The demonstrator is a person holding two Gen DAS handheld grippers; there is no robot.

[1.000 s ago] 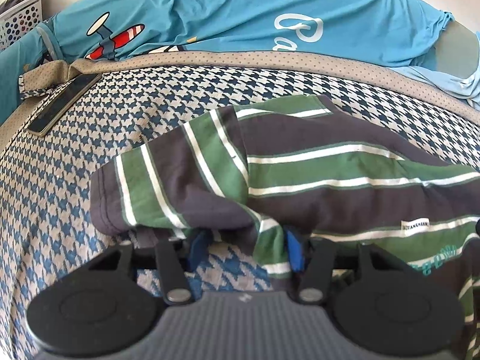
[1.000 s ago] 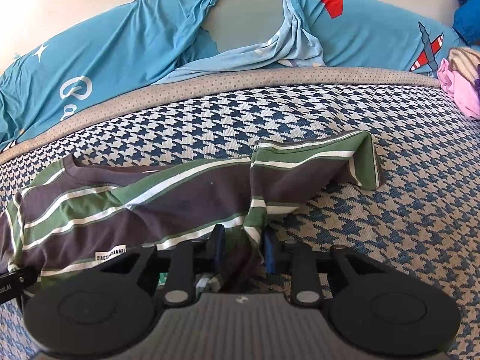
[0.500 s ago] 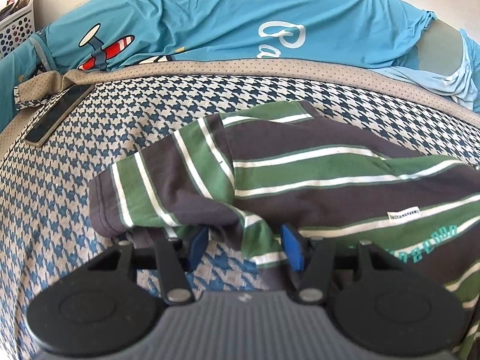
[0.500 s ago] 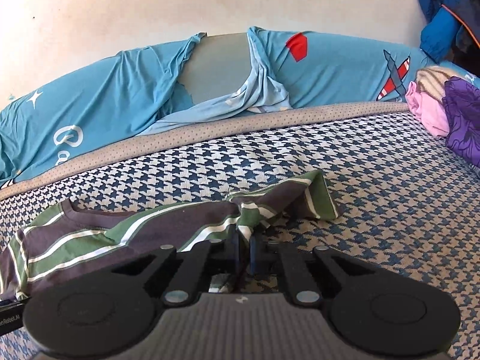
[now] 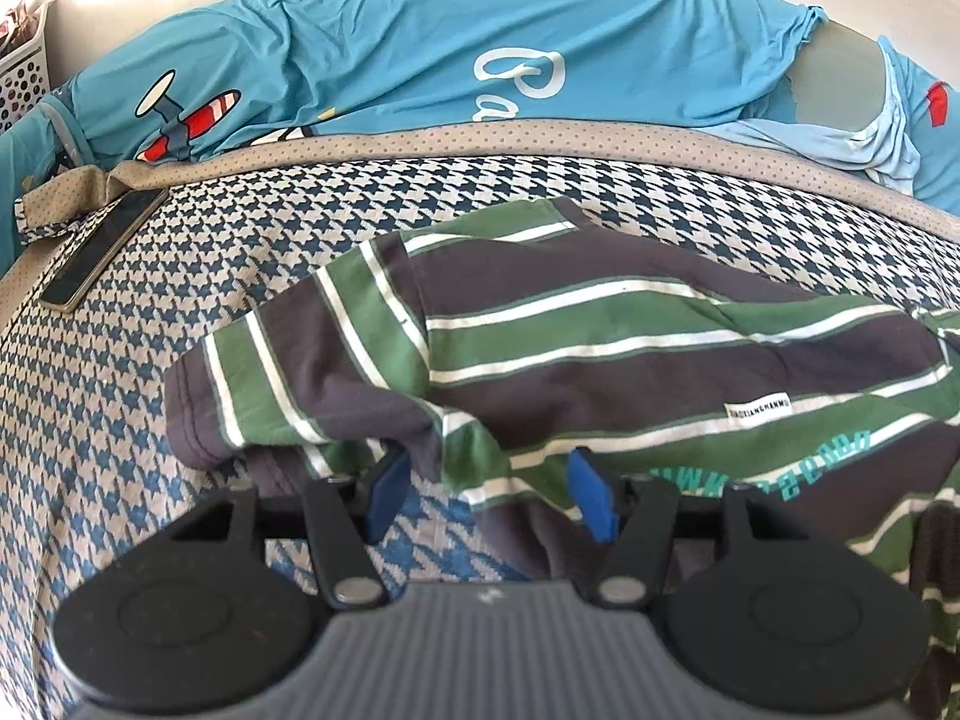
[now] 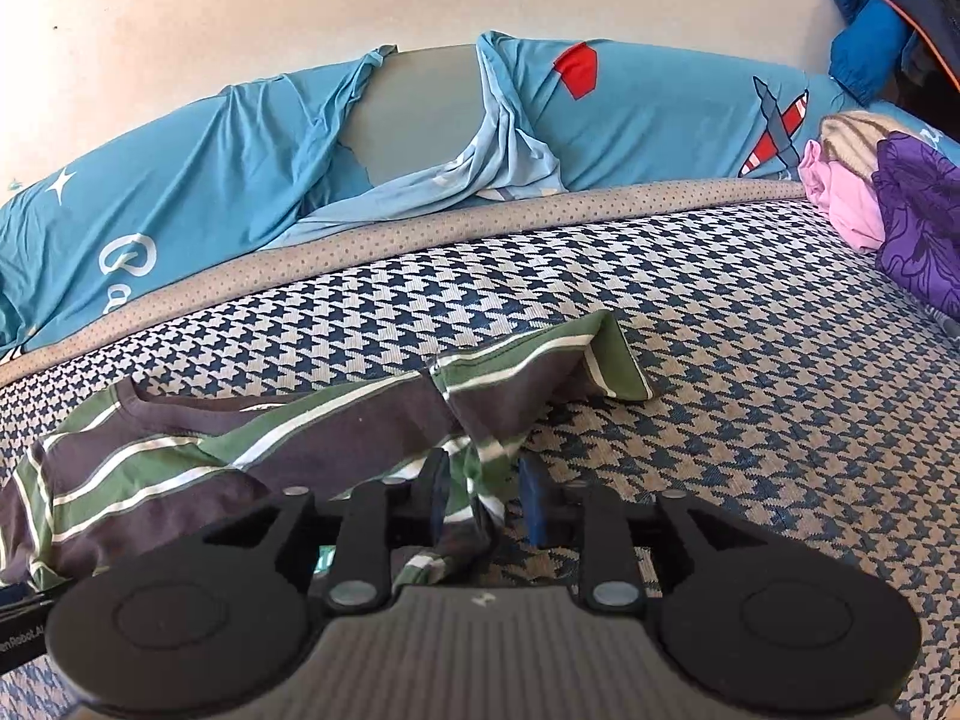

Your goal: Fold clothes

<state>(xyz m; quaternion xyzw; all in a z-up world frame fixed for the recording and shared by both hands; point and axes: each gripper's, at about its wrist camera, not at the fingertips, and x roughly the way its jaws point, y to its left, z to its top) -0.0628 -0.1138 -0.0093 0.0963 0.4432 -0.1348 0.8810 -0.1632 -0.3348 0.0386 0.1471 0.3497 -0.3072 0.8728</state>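
Note:
A green, dark grey and white striped shirt (image 5: 600, 354) lies crumpled on the houndstooth bed cover (image 5: 180, 300). My left gripper (image 5: 489, 492) is open, its blue pads set either side of a fold at the shirt's near edge. In the right wrist view the same shirt (image 6: 336, 426) stretches to the left, one sleeve ending in a green cuff (image 6: 612, 354). My right gripper (image 6: 486, 498) is open, with a fold of the shirt lying loose between its pads.
A dark phone (image 5: 102, 246) lies at the cover's left edge. A blue sheet with plane prints (image 5: 420, 48) runs along the back. A white basket (image 5: 24, 60) stands far left. Pink and purple clothes (image 6: 900, 210) are piled at the right.
My right gripper closed on the shirt fold half a second ago and has now opened. My left gripper opened wider. Both wrist views shifted slightly.

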